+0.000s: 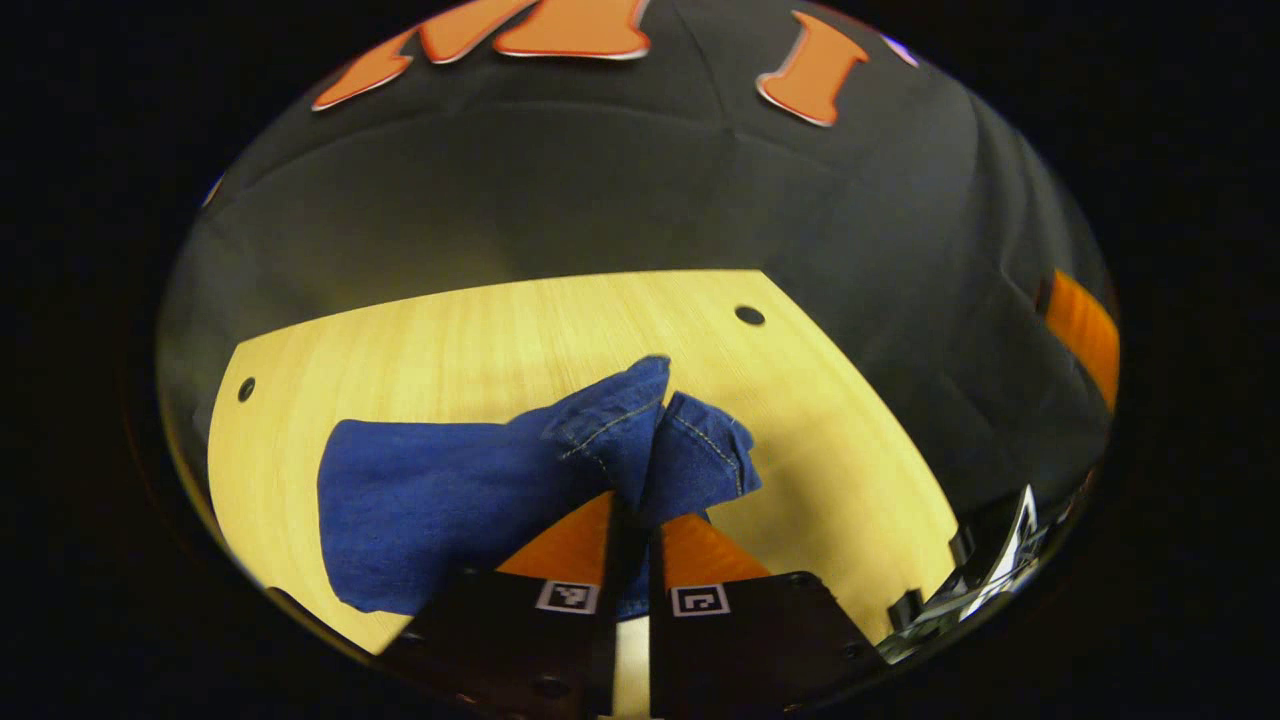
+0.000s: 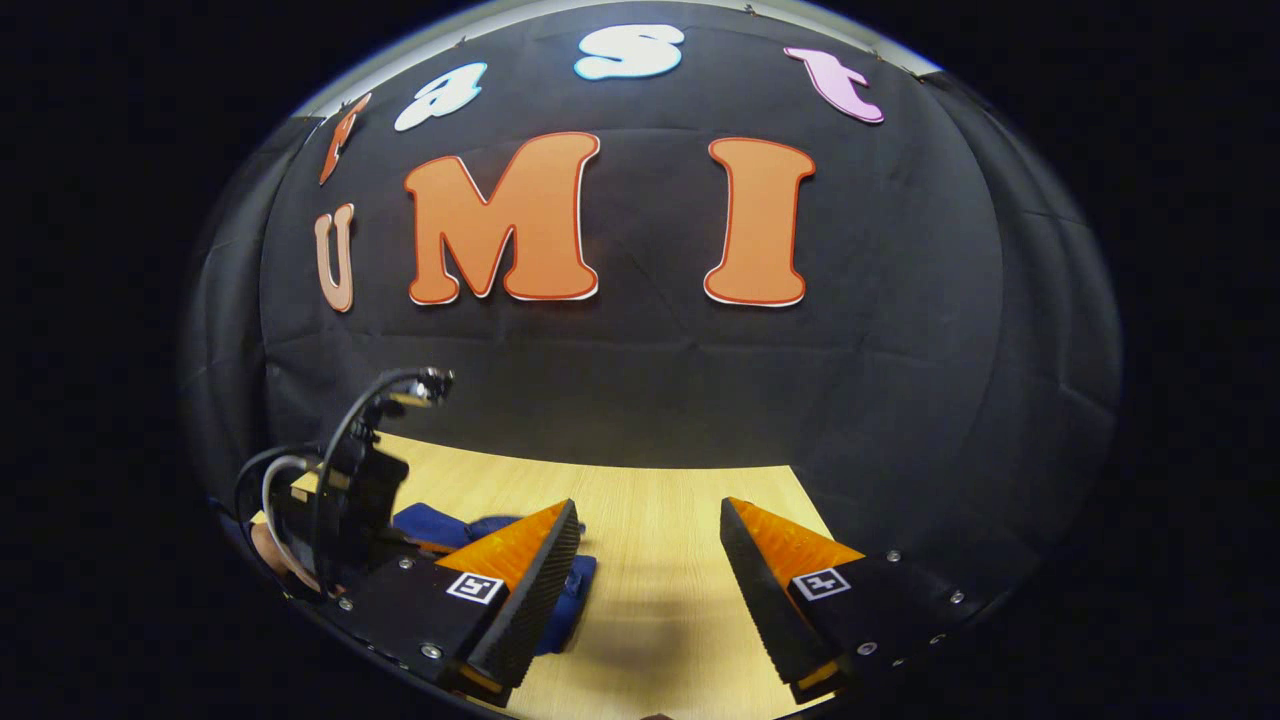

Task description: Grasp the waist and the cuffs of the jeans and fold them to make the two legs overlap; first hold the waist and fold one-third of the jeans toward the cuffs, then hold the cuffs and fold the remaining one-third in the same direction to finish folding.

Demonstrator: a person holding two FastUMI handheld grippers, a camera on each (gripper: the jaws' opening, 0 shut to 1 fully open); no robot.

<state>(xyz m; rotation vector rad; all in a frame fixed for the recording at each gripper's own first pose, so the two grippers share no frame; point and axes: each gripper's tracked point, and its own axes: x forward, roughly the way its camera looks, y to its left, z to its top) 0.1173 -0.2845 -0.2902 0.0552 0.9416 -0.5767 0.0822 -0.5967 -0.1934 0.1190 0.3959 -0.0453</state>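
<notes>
The jeans (image 1: 430, 500) lie bunched on the wooden table (image 1: 480, 340), and the left gripper (image 1: 632, 520) has its fingers pressed together on a raised fold of denim, two stitched hems poking up past the tips. Over in the right gripper view, the right gripper (image 2: 650, 560) hangs spread wide above bare wood, holding nothing, the jeans just off to its side. The risk, I'd say: one-sided lifting could let a layer slip and skew the fold. No readable brand or label on the denim.
</notes>
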